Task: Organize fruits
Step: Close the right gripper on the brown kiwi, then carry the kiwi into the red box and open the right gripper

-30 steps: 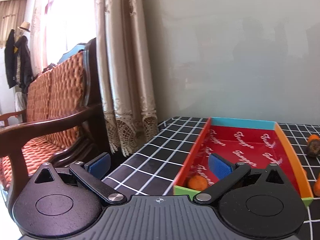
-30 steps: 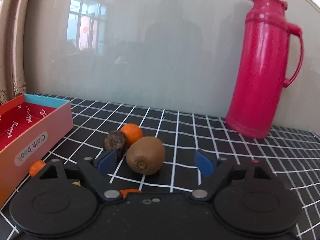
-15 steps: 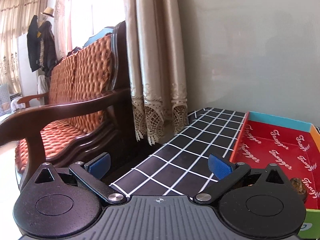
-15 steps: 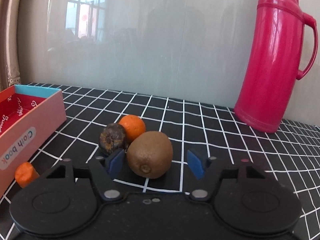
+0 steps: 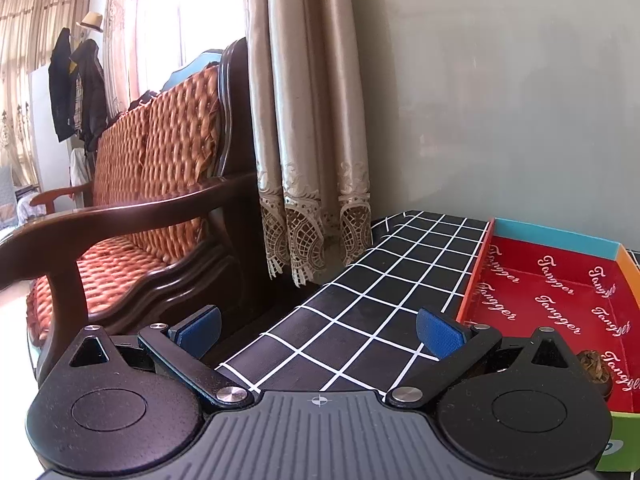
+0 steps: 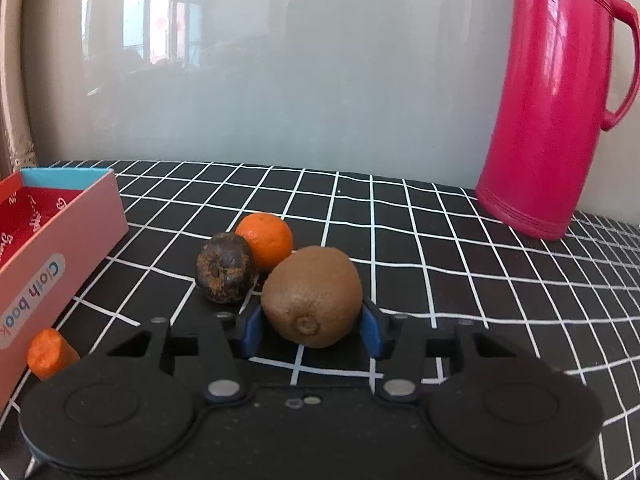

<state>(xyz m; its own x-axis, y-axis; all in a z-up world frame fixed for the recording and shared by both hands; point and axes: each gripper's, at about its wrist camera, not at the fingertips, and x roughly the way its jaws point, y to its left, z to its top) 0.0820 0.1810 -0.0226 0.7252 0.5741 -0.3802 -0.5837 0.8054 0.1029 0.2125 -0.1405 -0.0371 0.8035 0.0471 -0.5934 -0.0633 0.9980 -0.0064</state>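
Kiwi between closing blue pads

Both wrist views sit low over the table, sharing the box.

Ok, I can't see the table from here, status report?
Right gripper closing around kiwi, pads at its sides. Left gripper open, nothing between. Dark fruit and orange crowd the kiwi's left.

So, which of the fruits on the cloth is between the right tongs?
The brown kiwi, between the right tongs, whose jaws have just been closing. The orange mandarin and the dark shrivelled fruit lie behind it.
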